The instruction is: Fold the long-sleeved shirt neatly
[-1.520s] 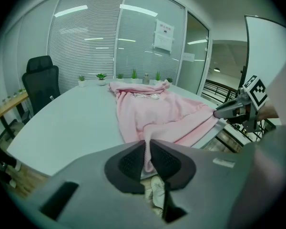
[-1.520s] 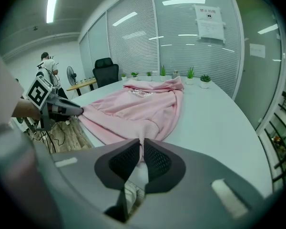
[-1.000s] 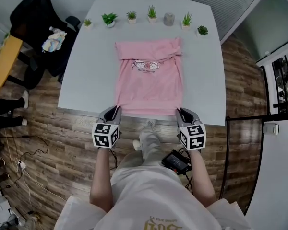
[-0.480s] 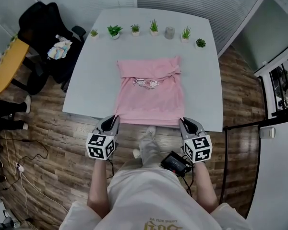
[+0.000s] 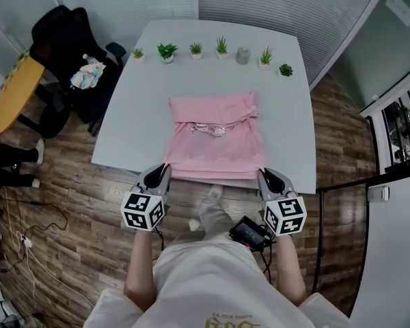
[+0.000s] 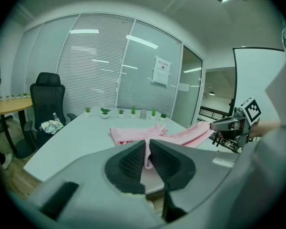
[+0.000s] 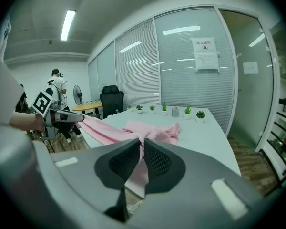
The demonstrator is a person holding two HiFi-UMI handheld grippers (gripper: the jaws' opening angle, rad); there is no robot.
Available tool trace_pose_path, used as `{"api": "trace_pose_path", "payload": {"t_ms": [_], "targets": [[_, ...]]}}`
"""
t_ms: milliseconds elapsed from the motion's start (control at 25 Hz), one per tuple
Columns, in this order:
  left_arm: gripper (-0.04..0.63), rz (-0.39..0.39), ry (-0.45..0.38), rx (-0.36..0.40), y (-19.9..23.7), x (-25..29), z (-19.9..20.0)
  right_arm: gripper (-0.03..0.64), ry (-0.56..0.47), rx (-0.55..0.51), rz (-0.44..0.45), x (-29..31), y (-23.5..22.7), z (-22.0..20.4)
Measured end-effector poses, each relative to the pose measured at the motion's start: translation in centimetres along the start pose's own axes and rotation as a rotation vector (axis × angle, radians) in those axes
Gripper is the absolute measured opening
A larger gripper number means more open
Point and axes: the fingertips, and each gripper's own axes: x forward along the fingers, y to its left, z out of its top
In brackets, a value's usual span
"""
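The left gripper point(image 5: 162, 171) and right gripper point(image 5: 265, 175) are each clamped on a near corner of the pink shirt point(image 5: 215, 139). The hem is held above the near edge of the white table point(image 5: 133, 108) (the far part lies flat). The chest print point(image 5: 209, 129) and wall notice point(image 7: 206, 54) appear too small to read.

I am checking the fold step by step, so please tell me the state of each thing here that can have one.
pink shirt: far part lies folded on the table, near hem raised between both grippers
left gripper: shut on the shirt's near left corner
right gripper: shut on the shirt's near right corner
potted plants: upright, in a row at the table's far edge
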Motion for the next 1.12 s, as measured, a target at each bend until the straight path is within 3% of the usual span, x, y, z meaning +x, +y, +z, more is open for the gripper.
{"api": "trace_pose_path", "payload": {"t_ms": [360, 1120], "targets": [[0.029, -0.002, -0.008, 0.002, 1.7, 2.9, 2.3, 0.040, -0.056, 0.083, 0.003, 3.5, -2.0, 3.1], [0.029, 0.004, 0.016, -0.017, 7.8, 15.1, 8.7, 0.041, -0.140, 0.255, 0.012, 14.6, -8.5, 9.4]]}}
